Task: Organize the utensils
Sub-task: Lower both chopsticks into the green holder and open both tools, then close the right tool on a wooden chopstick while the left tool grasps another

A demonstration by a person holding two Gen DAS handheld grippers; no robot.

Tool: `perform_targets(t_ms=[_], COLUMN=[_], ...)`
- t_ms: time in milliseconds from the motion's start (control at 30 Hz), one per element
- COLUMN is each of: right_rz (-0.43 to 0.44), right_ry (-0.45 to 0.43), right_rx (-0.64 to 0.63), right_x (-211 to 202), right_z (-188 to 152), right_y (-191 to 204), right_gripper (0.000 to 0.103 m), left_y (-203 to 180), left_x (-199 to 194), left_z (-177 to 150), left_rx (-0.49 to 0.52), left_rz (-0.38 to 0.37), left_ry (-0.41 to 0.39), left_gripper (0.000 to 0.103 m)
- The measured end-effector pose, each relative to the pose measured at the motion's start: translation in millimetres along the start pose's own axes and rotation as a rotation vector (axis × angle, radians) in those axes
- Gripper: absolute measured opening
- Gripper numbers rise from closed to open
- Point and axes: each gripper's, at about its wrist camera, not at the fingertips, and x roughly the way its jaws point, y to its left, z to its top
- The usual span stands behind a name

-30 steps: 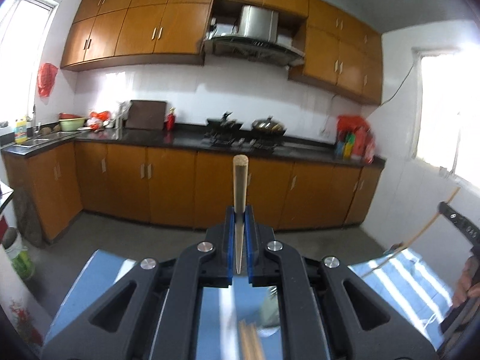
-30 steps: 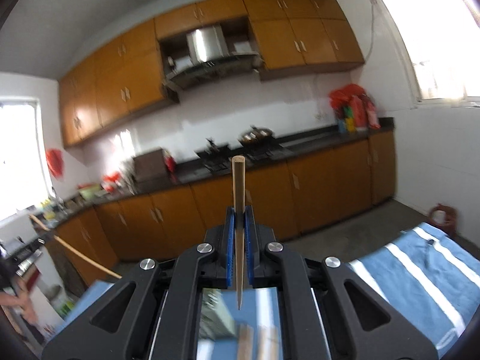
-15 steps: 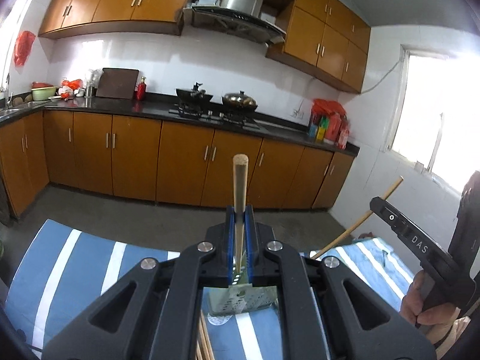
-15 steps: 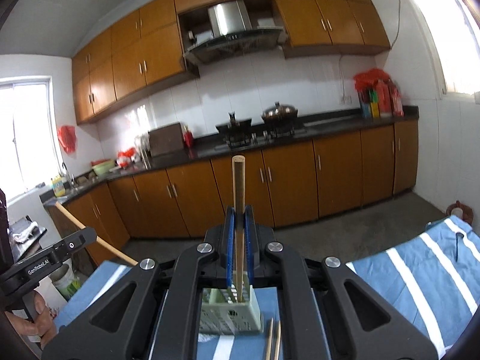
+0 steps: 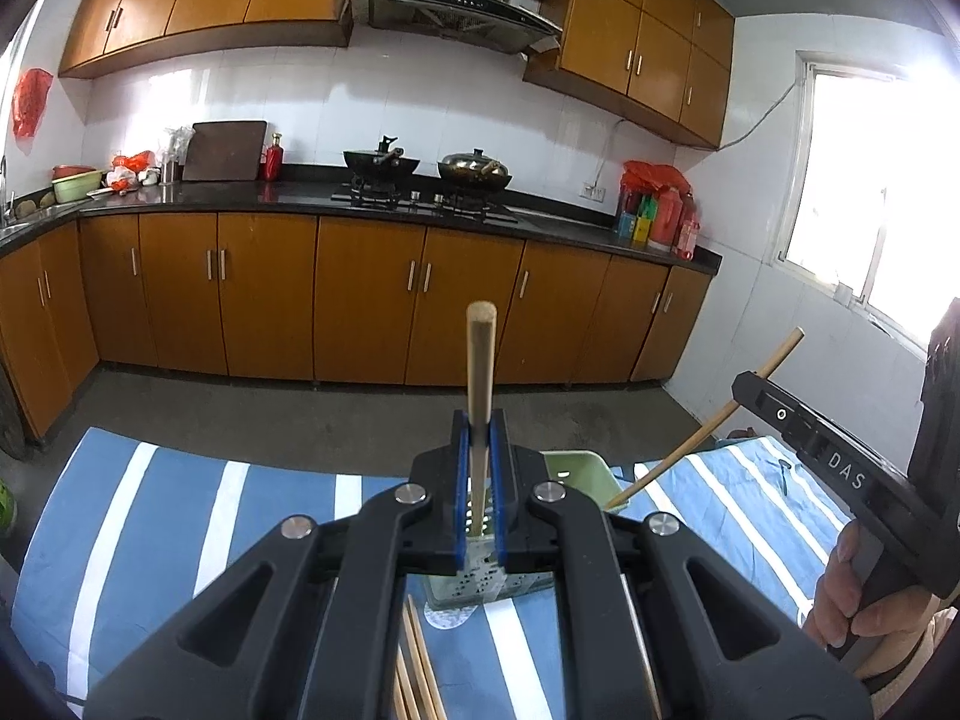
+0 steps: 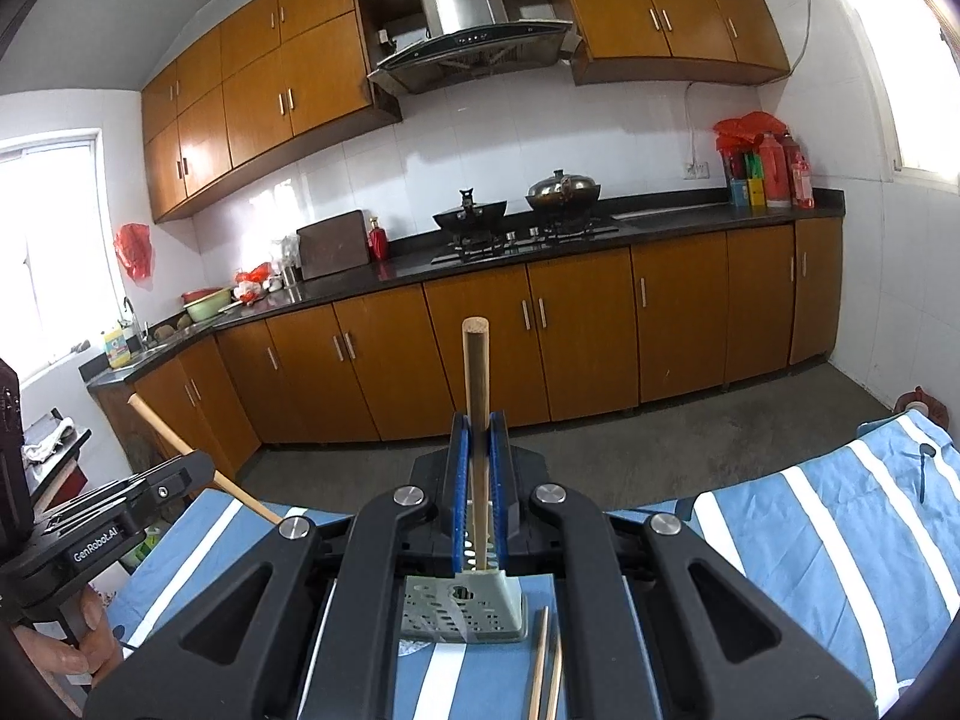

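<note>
Blue striped cloth (image 5: 180, 516) now fills lower view; a second ago mostly cabinets and floor showed, so both grippers have dipped toward table. Green perforated utensil holder (image 6: 465, 609) now just beyond both jaws. Left gripper (image 5: 480, 480) clamps chopstick (image 5: 480, 372) upright; right gripper (image 6: 478, 480) clamps second chopstick (image 6: 476, 384). Loose chopsticks (image 6: 545, 660) lie beside holder. Likely next: insertion.

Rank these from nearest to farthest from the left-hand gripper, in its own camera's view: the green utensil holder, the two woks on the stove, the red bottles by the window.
1. Green utensil holder, right beneath the left gripper.
2. Red bottles, counter's right end.
3. Woks, on the back counter; too close to the bottles to rank surely.
</note>
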Motion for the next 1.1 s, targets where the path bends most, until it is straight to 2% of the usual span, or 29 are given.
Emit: perform_targets(t_ms=[67,133,233,400,567,733,800,867,933,1100], right_rz=[0.011,0.007,0.002,-0.021,-0.079,-0.155,-0.170,-0.165,-0.154,-0.151], right_ry=[0.009,0.005,-0.011,-0.037,-0.023,0.098,0.180,0.273,0.361,0.492], right_rx=[0.005,0.009,0.020,0.037,0.058,0.082,0.091,0.089,0.067,0.055], right_x=[0,-2,-8,-26,-44,-41,-32,-21,-10,7], right_z=[0,-1,2,5,-11,-51,-77,-107,-135,-182], right_y=[-1,-3,-7,-20,-42,-67,-74,-75,-71,-65], right_gripper=[0.014,0.031,0.033,0.033,0.033,0.033,0.033,0.027,0.020,0.018], left_y=[1,3,5,8,16,29,36,41,46,49], left_x=[1,2,-1,-18,-43,-54,-54,-51,-49,-41], left_z=[-2,-4,-5,-2,-7,-34,-53,-71,-89,-136], left_rx=[-0.004,-0.009,-0.013,-0.025,-0.013,0.017,0.030,0.029,0.012,-0.017], left_rz=[0.002,0.001,0.008,0.021,0.066,0.151,0.190,0.214,0.217,0.216], left_ry=[0.006,0.012,0.009,-0.022,-0.052,-0.023,0.008,0.043,0.080,0.164], left_gripper=[0.008,0.012,0.018,0.022,0.026,0.027,0.027,0.027,0.027,0.027])
